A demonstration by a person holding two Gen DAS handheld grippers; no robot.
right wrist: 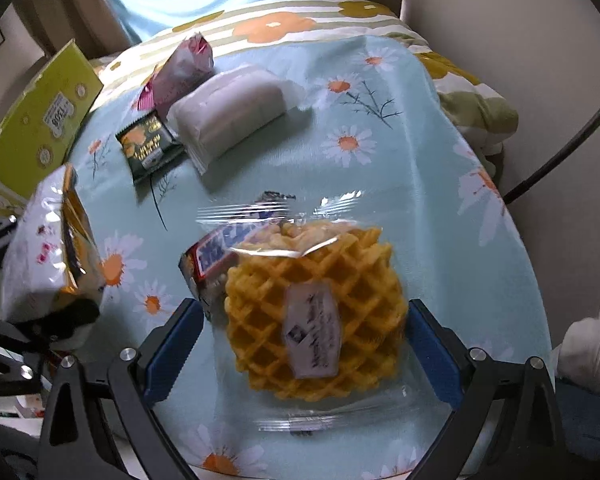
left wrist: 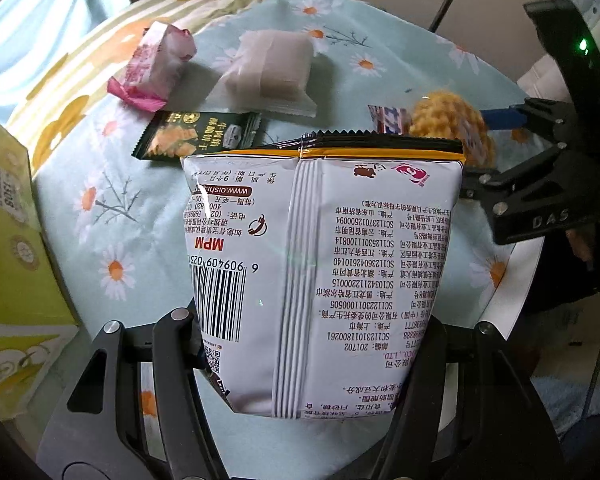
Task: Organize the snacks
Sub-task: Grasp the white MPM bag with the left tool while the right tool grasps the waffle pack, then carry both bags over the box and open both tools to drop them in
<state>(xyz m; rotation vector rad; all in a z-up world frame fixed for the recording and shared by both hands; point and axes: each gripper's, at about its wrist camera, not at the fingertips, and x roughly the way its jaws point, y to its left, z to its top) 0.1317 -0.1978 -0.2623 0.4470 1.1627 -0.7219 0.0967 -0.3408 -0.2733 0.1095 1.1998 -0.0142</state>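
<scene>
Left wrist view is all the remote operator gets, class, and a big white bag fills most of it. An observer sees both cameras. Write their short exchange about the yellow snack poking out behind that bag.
Operator: What is the yellow thing past my white bag?
Observer: A lattice waffle in a clear wrapper, with a white label on top.
Operator: Has the right hand-held gripper got it?
Observer: No. Its jaws stand open on either side, and the blue pads leave a gap to the waffle on both sides.
</scene>
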